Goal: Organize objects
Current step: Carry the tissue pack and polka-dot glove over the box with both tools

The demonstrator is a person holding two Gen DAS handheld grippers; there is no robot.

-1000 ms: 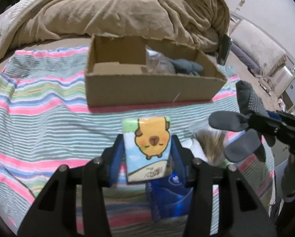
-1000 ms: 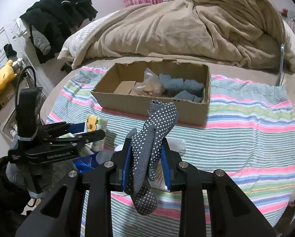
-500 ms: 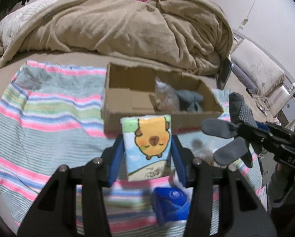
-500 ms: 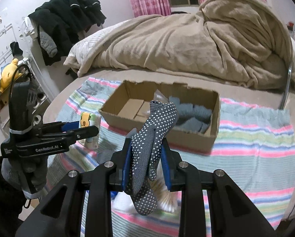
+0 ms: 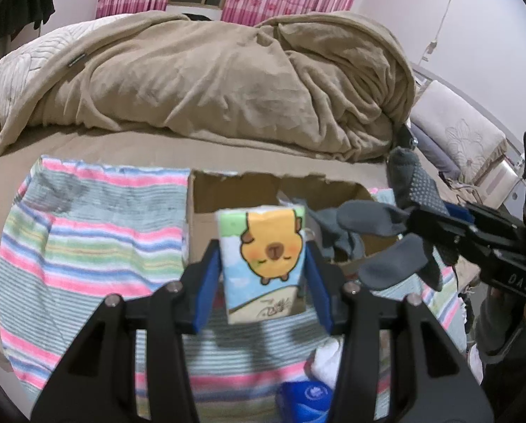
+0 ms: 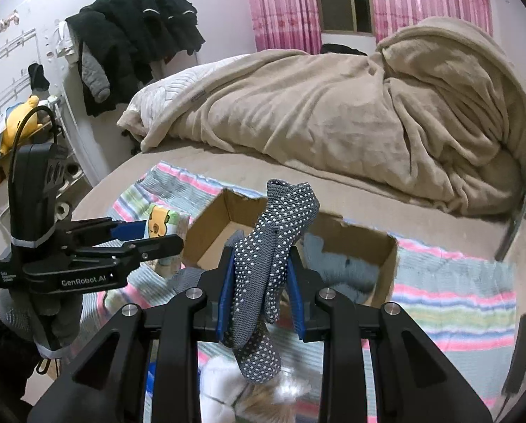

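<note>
Left gripper (image 5: pixel 264 278) clamped on a tissue pack (image 5: pixel 263 264) with a cartoon capybara print, pack upright between the blue pads, held in the air above the striped blanket (image 5: pixel 86 246). Right gripper (image 6: pixel 261 282) pinched tight on a grey dotted sock (image 6: pixel 266 268); toe end sticks up past the fingertips, the rest droops below the jaws. Both held things are off the bed, in front of the cardboard box (image 6: pixel 386 264).

Box sits on the striped blanket toward its far edge, top open, torn rim. Inside it: grey socks (image 5: pixel 336 236) at the right end; bare cardboard floor at the left end. Something clear and plastic is behind the pack, too hidden to tell.

In the left wrist view the right gripper enters from the right edge with the sock, just beside the box's right end. In the right wrist view the left gripper comes in from the left edge with the pack, near the box's left corner.

Blue packet (image 5: pixel 305 398) and a white furry item (image 6: pixel 227 387) lie on the blanket near its near edge. Beige duvet (image 6: pixel 351 112) heaped on the bed behind the box.
</note>
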